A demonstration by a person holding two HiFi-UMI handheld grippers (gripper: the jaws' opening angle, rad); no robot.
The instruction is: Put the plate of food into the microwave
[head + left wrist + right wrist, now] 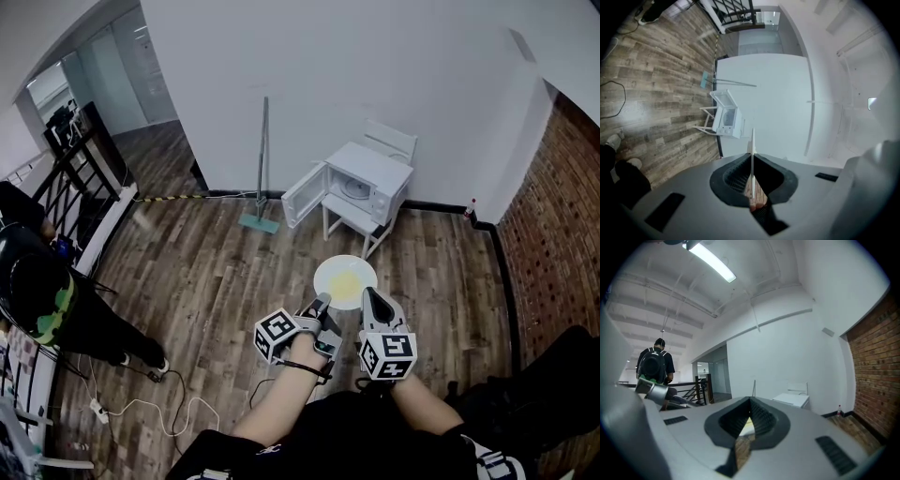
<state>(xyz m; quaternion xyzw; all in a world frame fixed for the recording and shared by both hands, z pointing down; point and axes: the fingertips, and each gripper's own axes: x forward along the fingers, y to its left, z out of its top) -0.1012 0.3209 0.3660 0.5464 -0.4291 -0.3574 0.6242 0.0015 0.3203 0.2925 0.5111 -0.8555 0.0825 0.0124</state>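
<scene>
Showing both forearms stretched forward side by side from the bottom of the head view, each hand carrying a gripper with its marker cube nearest the body. The left gripper (323,301) and the right gripper (371,294) point away from the person, close to level, and converge slightly toward each other.

Left jaws: clamped on the near rim of the plate (345,281). In the left gripper view the rim (752,157) appears edge-on as a thin white line pinched between the dark pads.

Right jaws: likewise closed on the plate's near rim. A pale sliver of plate (747,427) shows in the notch between the pads in the right gripper view.

The plate is round, so it has no long axis. It is held flat in the air above the wooden floor (206,272), face up, just ahead of both grippers, with yellow food (345,285) at its centre.

Beyond the plate stands a white microwave (367,180) on a white chair (356,221) against the white wall. Its door (305,197) is swung open to the left and its cavity faces the person.

A mop (262,169) leans on the wall left of the microwave. A bottle (470,208) stands in the corner by the brick wall (553,234).

At far left, a second person (42,295) stands beside a railing.
</scene>
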